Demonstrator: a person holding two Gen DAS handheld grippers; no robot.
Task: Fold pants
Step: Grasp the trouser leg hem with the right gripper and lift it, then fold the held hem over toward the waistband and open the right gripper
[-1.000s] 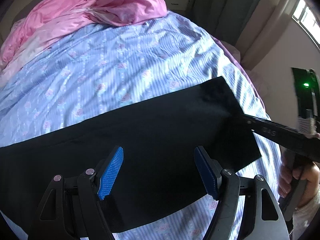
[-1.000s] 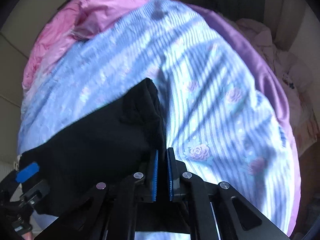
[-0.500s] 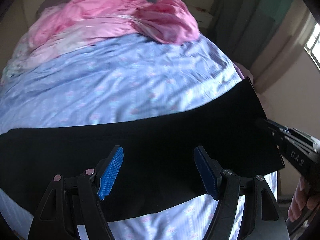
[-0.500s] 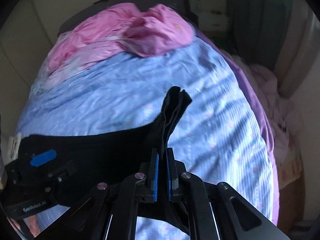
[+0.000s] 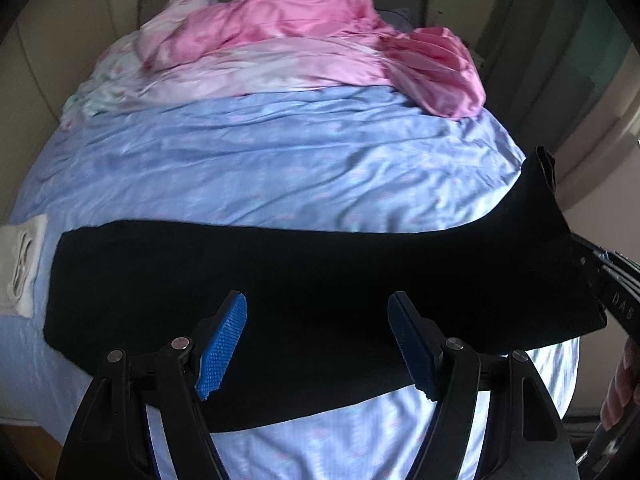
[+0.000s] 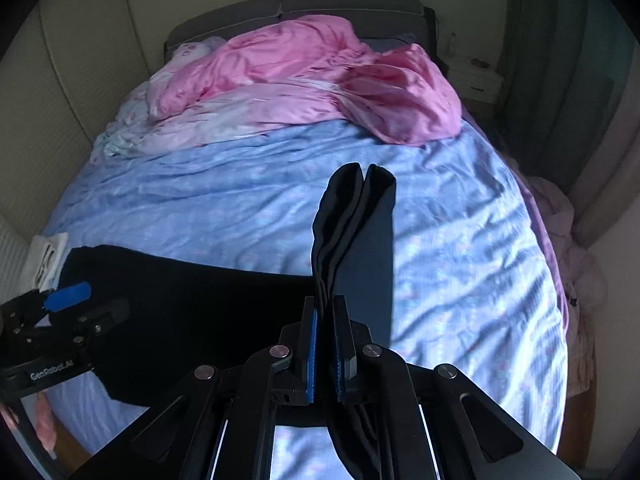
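Note:
The black pants [image 5: 304, 280] lie stretched across the blue flowered bedsheet [image 5: 280, 168], left to right. My left gripper [image 5: 318, 344] is open above the middle of the pants, blue pads apart, holding nothing. My right gripper [image 6: 324, 344] is shut on the right end of the pants [image 6: 352, 232] and holds that end lifted off the bed, standing up past the fingers. The right gripper shows at the right edge of the left wrist view [image 5: 592, 264]. The left gripper shows at the left of the right wrist view [image 6: 64, 312].
A crumpled pink blanket [image 5: 312, 44] lies across the head of the bed. A white cloth [image 5: 22, 264] sits at the bed's left edge. A headboard [image 6: 344, 4], a white nightstand [image 6: 476, 80] and curtains [image 6: 568, 60] stand beyond. Pink bedding [image 6: 568, 236] hangs off the right side.
My right gripper has lifted the end of the pants up off the bed. Both cameras have risen and tilted back, so more of the bed and the headboard shows. The left gripper stays open.

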